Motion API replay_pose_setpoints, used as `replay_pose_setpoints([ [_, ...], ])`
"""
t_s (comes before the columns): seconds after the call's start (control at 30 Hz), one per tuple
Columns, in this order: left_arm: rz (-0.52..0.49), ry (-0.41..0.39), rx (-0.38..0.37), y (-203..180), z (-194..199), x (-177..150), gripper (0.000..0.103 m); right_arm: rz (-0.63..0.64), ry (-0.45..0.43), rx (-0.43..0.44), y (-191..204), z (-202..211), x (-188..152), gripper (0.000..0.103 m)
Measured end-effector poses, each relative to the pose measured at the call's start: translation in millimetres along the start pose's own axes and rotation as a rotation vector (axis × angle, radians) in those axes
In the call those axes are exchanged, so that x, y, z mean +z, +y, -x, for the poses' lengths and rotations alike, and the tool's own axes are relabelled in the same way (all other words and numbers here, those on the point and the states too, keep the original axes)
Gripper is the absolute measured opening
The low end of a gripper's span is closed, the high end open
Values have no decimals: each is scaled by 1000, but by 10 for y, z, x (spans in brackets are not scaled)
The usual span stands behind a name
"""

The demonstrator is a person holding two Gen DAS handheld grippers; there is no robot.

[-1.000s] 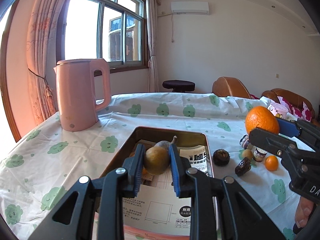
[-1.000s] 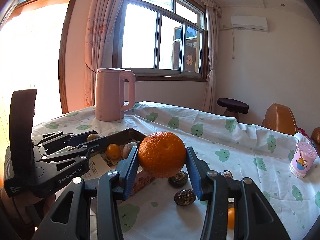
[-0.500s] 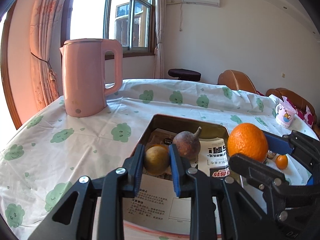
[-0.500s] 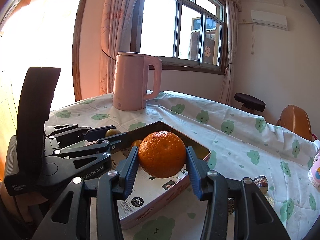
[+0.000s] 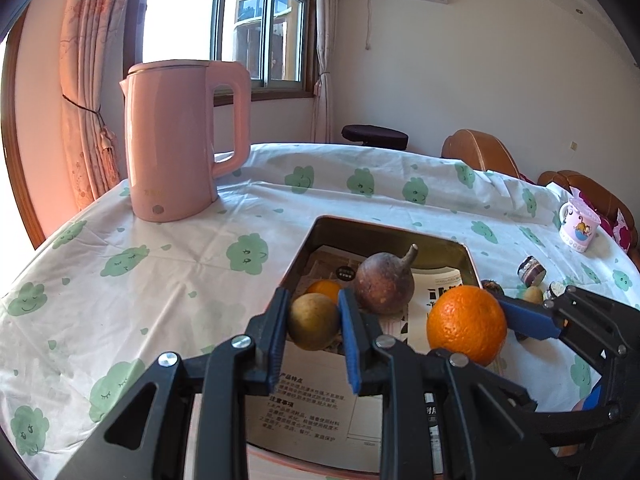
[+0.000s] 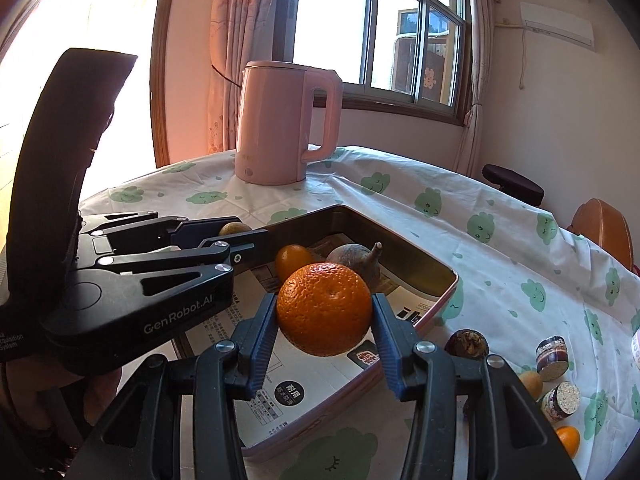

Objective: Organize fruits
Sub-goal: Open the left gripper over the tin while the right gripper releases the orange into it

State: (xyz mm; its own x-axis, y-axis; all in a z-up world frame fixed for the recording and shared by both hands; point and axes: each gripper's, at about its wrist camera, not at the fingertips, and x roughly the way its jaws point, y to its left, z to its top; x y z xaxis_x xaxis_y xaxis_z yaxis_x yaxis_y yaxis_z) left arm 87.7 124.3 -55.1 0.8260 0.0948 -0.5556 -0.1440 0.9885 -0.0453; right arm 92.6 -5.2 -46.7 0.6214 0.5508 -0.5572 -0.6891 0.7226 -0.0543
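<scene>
My left gripper is shut on a yellow-brown round fruit and holds it over the left edge of the metal tray. My right gripper is shut on a large orange and holds it above the tray; the orange also shows in the left wrist view. In the tray lie a brown stemmed fruit and a small orange, on printed paper. The left gripper shows in the right wrist view.
A pink kettle stands at the table's back left. Right of the tray lie a dark fruit, small jars, a small orange and a cartoon cup. Chairs and a stool stand beyond the table.
Both grippers have moved forward and down over the tray with their fruits still held. The orange now hangs lower, over the tray's right part.
</scene>
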Motion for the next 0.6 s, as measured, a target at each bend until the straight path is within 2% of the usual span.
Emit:
replay_pose_setpoints([
  [0.07, -5, -3, 13, -13, 3, -3, 29, 2, 17, 1, 5, -31, 1, 49],
  [0.2, -13, -29, 44, -36, 49, -8, 57, 0, 36, 16, -1, -65, -1, 49],
  [0.3, -16, -56, 59, -57, 96, -13, 67, -6, 30, 10, -8, -55, -2, 50],
  [0.4, 1, -88, 50, -52, 167, -18, 69, -13, 5, -10, -45, 29, -27, 58],
  [0.6, -18, -120, 8, -250, 280, -24, 71, -74, -24, -91, -434, 361, -160, 59],
])
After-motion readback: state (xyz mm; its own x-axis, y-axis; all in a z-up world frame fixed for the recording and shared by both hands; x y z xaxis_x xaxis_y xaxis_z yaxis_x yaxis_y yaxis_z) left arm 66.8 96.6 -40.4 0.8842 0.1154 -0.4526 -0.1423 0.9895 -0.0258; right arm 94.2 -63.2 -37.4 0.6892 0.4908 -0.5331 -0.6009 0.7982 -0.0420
